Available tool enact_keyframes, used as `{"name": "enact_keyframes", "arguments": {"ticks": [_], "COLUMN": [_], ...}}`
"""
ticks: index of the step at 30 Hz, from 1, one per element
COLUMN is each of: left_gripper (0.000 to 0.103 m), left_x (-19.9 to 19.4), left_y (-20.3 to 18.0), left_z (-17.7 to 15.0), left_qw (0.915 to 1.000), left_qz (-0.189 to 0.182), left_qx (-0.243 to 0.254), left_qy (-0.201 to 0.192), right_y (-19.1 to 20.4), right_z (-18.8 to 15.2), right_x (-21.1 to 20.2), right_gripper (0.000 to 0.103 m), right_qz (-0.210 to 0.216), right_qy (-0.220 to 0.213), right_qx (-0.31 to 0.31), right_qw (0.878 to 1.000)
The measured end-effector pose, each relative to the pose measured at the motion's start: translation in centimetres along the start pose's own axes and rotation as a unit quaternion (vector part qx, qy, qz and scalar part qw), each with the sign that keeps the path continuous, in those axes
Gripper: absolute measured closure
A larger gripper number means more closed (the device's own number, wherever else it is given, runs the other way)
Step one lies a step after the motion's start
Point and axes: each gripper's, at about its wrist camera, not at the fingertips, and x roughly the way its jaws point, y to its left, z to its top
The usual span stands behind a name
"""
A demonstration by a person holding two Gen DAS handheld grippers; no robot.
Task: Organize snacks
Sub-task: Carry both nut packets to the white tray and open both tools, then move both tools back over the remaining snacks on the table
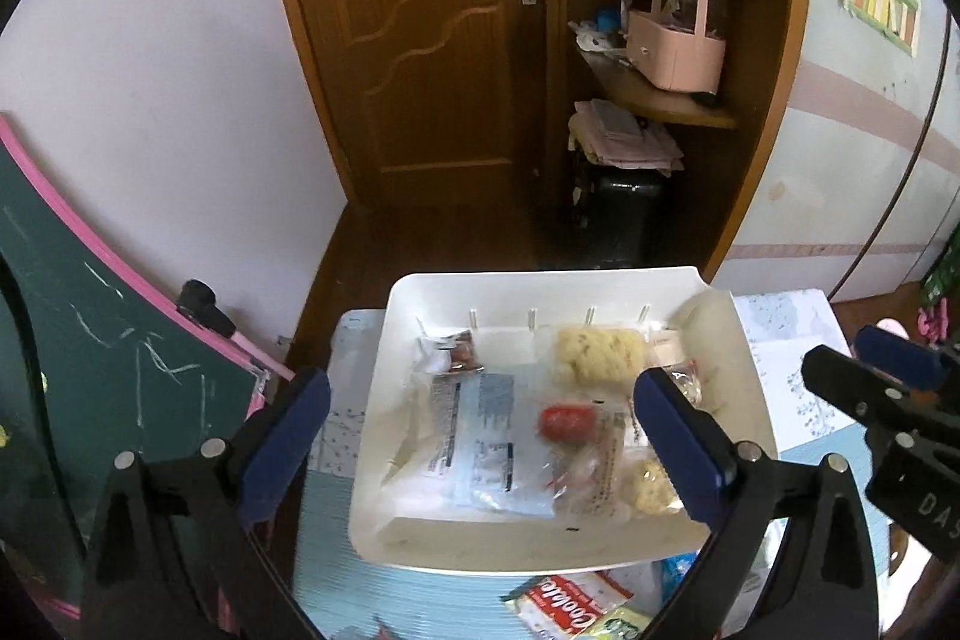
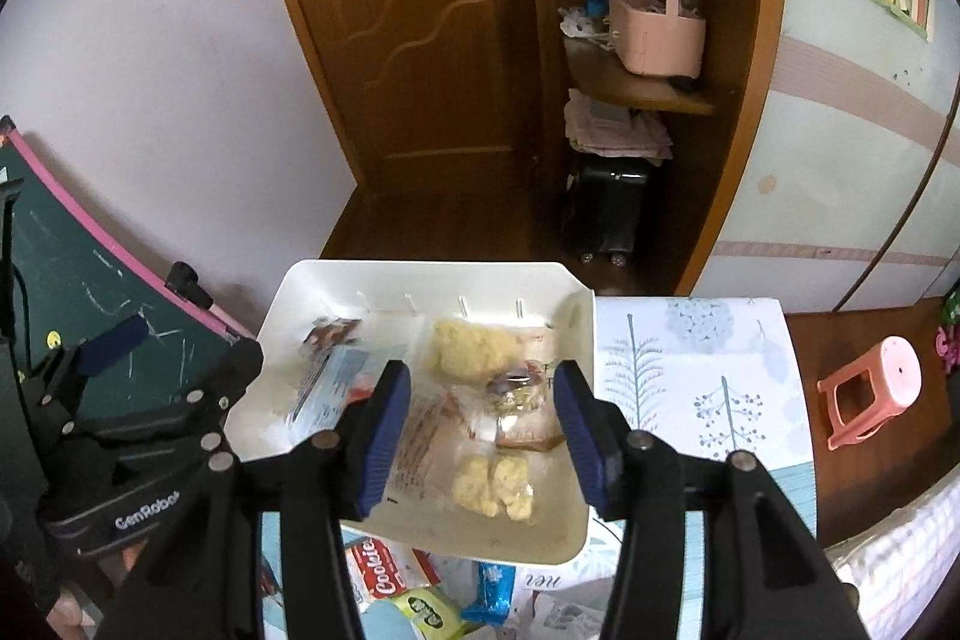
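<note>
A white tray (image 1: 753,370) sits on the table and holds several snack packs: a yellow puffed snack (image 1: 597,353), a clear pack with blue print (image 1: 480,436), a red-marked pack (image 1: 564,423) and a small dark candy (image 1: 462,353). My left gripper (image 1: 480,451) is open and empty above the tray. My right gripper (image 2: 483,436) is open and empty above the tray (image 2: 282,316), over a yellow snack pack (image 2: 492,484). A red Cookies pack (image 2: 384,571) and a green pack (image 2: 429,613) lie on the table in front of the tray.
A patterned cloth (image 2: 690,370) covers the table right of the tray. A green chalkboard (image 1: 90,340) leans at the left. A wooden door (image 1: 432,40) and shelves stand behind. A pink stool (image 2: 876,388) stands on the floor at the right.
</note>
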Motion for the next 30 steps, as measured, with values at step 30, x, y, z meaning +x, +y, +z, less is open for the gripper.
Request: {"name": "enact_keyframes", "arguments": {"ticks": [30], "left_gripper": [0.002], "left_x": [-12.7], "left_y": [0.3], "left_z": [-5.2], "left_qw": [0.9984], "left_qz": [-0.002], "left_qx": [0.047], "left_qy": [-0.031], "right_y": [0.6], "right_z": [-3.9], "right_x": [-10.2], "right_gripper": [0.052], "right_qz": [0.003], "right_qy": [-0.045], "right_qx": [-0.031], "right_qw": [0.999]}}
